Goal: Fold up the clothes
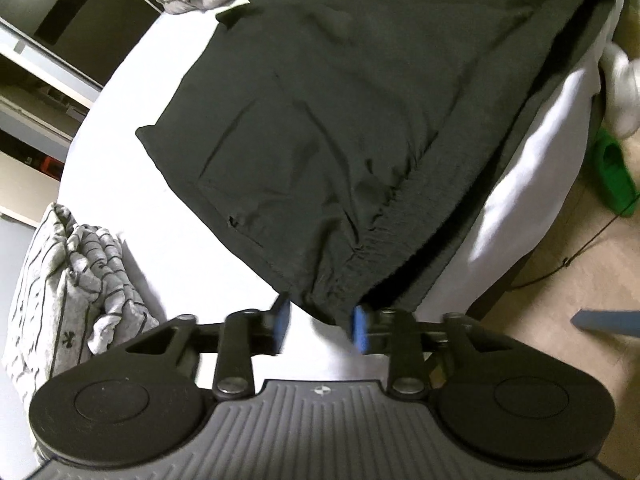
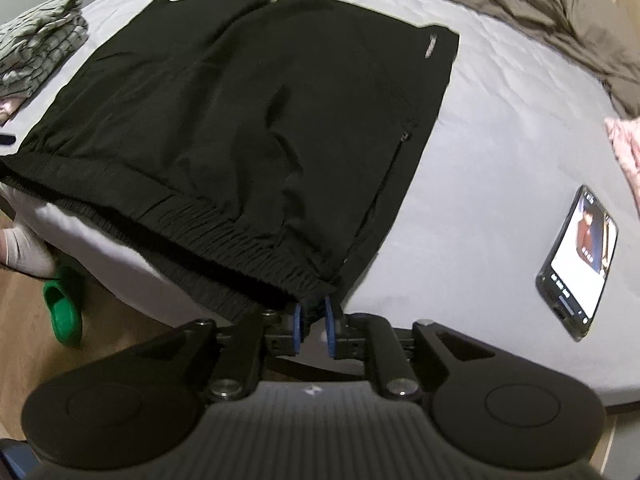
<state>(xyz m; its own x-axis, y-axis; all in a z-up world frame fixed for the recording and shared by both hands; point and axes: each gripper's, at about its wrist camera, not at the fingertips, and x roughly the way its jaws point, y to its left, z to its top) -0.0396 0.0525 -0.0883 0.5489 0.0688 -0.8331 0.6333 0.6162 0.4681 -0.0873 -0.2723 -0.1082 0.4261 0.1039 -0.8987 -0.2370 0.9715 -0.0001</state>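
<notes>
Black shorts (image 1: 340, 112) lie spread on a white bed, waistband toward me at the bed's edge. My left gripper (image 1: 320, 326) has its blue pads apart, with one corner of the elastic waistband (image 1: 384, 232) hanging between them. In the right wrist view the same shorts (image 2: 248, 120) lie flat, and my right gripper (image 2: 313, 328) is shut on the other waistband corner (image 2: 316, 292), which is pinched between the blue pads.
A folded grey striped garment (image 1: 68, 280) lies on the bed at left, also in the right wrist view (image 2: 36, 40). A phone (image 2: 580, 264) lies at right. A brown duvet (image 2: 520, 4) is bunched at the back. A green slipper (image 2: 64, 312) and a socked foot (image 2: 24, 252) are on the wooden floor.
</notes>
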